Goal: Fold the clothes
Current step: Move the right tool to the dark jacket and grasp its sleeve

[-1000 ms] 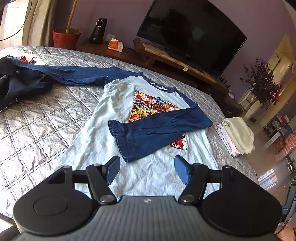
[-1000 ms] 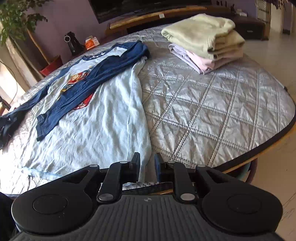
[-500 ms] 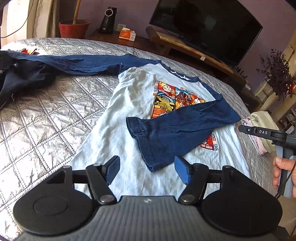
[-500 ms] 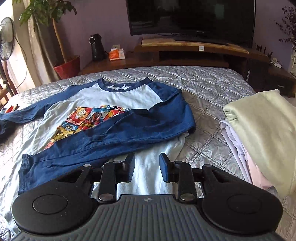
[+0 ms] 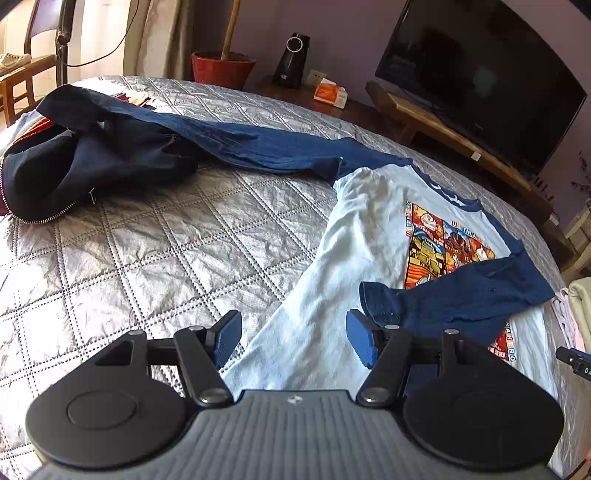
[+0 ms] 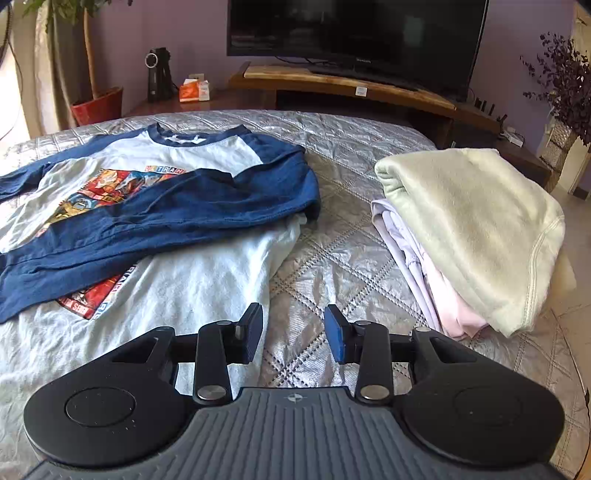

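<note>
A pale blue shirt point(image 5: 354, 258) point(image 6: 177, 295) with navy sleeves and a cartoon print lies flat on the silver quilted bed point(image 5: 147, 258) point(image 6: 351, 229). One navy sleeve point(image 6: 155, 221) point(image 5: 461, 299) is folded across the chest. The other sleeve point(image 5: 240, 144) stretches out toward a dark zip jacket point(image 5: 85, 170). My left gripper point(image 5: 291, 338) is open above the shirt's left side edge, holding nothing. Over the shirt's right hem edge my right gripper point(image 6: 293, 334) stands open, also with nothing in it.
A folded stack with a pale green top piece point(image 6: 469, 225) over pink ones point(image 6: 432, 291) sits at the bed's right edge. Beyond the bed are a TV point(image 6: 354, 33) on a wooden stand point(image 6: 351, 85), a red plant pot point(image 5: 221, 68), and a chair point(image 5: 22, 77).
My right gripper opened from shut and swung from the bed's near edge toward the shirt's right hem. My left gripper, still open, shifted left toward the shirt's left side.
</note>
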The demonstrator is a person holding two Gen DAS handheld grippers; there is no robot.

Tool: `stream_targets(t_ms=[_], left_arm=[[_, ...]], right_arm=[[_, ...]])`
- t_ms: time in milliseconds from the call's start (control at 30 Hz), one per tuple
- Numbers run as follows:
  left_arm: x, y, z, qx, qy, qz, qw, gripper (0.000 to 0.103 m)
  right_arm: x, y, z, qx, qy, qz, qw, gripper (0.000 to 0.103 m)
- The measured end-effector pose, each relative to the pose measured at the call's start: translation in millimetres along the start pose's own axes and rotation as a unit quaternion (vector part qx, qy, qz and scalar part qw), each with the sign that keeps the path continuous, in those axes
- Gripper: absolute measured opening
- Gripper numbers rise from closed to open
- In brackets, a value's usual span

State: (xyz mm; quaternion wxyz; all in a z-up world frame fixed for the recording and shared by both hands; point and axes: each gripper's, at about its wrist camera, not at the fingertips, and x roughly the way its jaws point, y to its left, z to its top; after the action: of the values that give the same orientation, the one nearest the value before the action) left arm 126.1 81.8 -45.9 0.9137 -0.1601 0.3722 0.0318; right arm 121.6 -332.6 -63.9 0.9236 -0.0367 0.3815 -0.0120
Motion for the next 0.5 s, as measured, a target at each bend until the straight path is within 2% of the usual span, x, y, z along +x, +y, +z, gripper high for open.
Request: stream_targets(t_ms=[133, 233, 367, 500], left_arm=[[8.4, 10.6, 16.1, -0.008, -0.028, 0.022, 0.9993, 0.063], [18.5, 18.3, 28.5, -0.003, -0.045, 0.028, 0.9986, 0.063], [28.8, 36.7, 25.5, -0.029, -0.047, 0.030, 0.9981, 0.063], [43.2, 56.7, 27.6, -0.063, -0.035, 0.037, 0.9967, 0.061]], right_arm=[[-8.1, 41.5, 49.1, -0.046, -0.029, 0.056, 0.997, 0.048], [-17.1, 94.8, 101.4, -0.102, -0.059, 0.120, 0.986, 0.055], [-27.2, 182.2, 168.1, -0.190, -0.094, 0.195, 0.957, 0.057], [-25.2, 283.4, 219.2, -0.286, -0.109, 0.257, 0.917, 0.057]])
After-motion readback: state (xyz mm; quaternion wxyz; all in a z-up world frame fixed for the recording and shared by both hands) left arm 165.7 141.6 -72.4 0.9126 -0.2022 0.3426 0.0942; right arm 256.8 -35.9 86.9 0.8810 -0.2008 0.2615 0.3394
